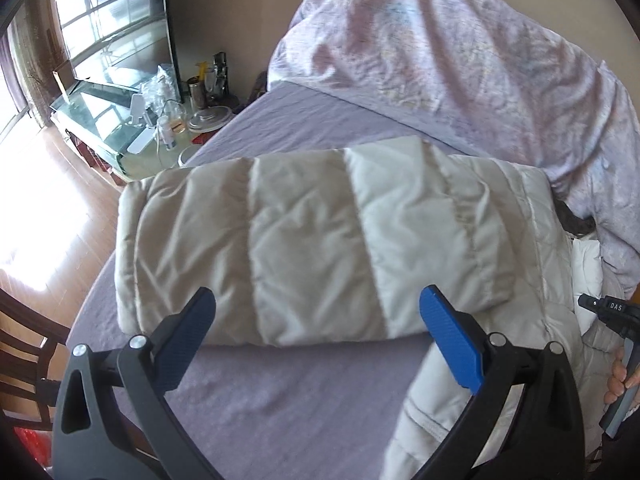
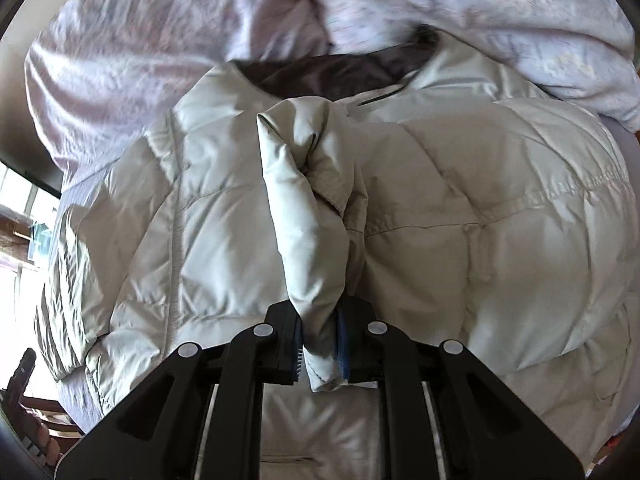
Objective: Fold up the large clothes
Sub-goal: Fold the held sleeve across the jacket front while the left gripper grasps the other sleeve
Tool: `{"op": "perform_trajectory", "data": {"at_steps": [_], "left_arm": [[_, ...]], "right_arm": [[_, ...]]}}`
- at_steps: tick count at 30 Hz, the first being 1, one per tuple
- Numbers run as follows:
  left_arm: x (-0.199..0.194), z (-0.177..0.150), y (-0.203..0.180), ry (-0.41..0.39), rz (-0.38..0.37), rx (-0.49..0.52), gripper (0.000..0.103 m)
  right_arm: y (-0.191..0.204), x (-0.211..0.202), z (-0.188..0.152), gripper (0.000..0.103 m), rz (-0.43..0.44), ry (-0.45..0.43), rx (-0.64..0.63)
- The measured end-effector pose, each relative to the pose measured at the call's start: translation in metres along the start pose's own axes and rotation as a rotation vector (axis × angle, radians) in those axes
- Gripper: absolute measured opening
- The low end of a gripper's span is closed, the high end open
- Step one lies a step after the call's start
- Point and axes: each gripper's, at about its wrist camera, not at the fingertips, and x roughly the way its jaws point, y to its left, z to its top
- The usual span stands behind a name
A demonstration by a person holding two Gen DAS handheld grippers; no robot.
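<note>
A pale grey-white quilted puffer jacket (image 1: 320, 240) lies on the lilac bed sheet (image 1: 288, 400), its lower part folded into a flat block. My left gripper (image 1: 320, 320) is open and empty, held just above the near edge of that block. In the right wrist view the jacket (image 2: 480, 220) fills the frame, dark lining showing at the collar (image 2: 344, 72). My right gripper (image 2: 320, 340) is shut on a bunched sleeve (image 2: 308, 208) of the jacket and holds it up over the body. The right gripper also shows at the right edge of the left wrist view (image 1: 612, 320).
A crumpled pale floral duvet (image 1: 460, 48) is heaped at the far side of the bed. A glass table (image 1: 120, 120) with bottles and jars stands beyond the bed's left corner, under a large window. A dark wooden chair (image 1: 24, 340) stands at the left.
</note>
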Motion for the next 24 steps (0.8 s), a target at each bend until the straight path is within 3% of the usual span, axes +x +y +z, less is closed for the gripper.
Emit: {"op": "perform_trajectory", "data": {"at_steps": [2,3,5,10,12,16,20,24], "left_arm": [[0.003,0.002,0.006,0.002,0.009,-0.004,0.101],[0.005,0.003,0.010,0.005,0.014,-0.005,0.101],[0.008,0.004,0.015,-0.001,0.020,-0.007,0.101],[0.014,0.009,0.032,-0.001,0.043,-0.028,0.101],[0.015,0.011,0.040,-0.001,0.059,-0.039,0.101],[0.018,0.012,0.062,0.003,0.058,-0.078,0.101],[0.021,0.011,0.077,0.013,0.089,-0.084,0.101],[0.028,0.012,0.092,0.041,0.087,-0.109,0.101]], "right_arm": [[0.008,0.000,0.001,0.029,0.000,0.013,-0.033],[0.012,-0.002,0.001,0.043,0.016,0.019,-0.047],[0.017,-0.010,0.003,0.060,0.062,0.007,-0.045],[0.000,-0.043,0.019,0.058,0.140,-0.131,0.049],[-0.012,-0.044,0.024,0.048,0.125,-0.156,0.104],[-0.020,-0.016,0.030,0.043,0.085,-0.089,0.166],[0.003,0.016,0.020,0.043,0.023,0.019,0.068],[0.023,0.030,0.018,0.043,-0.078,0.023,-0.042]]}}
